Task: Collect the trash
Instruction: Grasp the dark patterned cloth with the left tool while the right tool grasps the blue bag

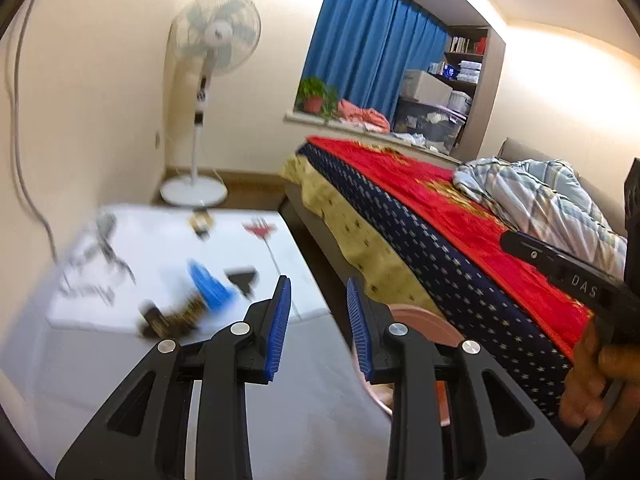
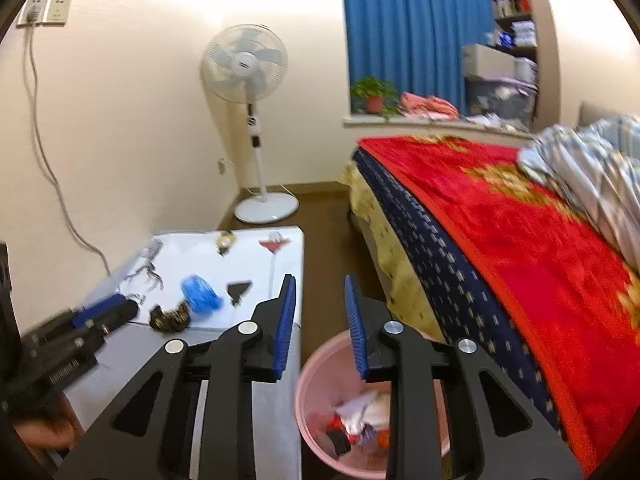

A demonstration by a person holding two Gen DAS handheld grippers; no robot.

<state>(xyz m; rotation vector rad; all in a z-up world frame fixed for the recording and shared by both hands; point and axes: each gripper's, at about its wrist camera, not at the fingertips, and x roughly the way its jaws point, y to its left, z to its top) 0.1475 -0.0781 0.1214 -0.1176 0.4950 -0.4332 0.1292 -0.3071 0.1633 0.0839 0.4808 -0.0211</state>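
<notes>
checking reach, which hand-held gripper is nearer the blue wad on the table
Left. The left hand-held gripper sits on the table beside the blue wad; the right hand-held gripper hangs over the pink bin.

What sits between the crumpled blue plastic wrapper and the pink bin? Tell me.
In the right wrist view, a small black scrap and bare white tabletop lie between the crumpled blue plastic wrapper and the round pink plastic bin.

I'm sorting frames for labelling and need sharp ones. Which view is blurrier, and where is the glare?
Left wrist view: table items such as the blue wrapper are smeared by motion. Right wrist view: sharper; wrapper and bin are readable. Both: glare washes out the upper wall, and the fisheye bends the edges.
</notes>
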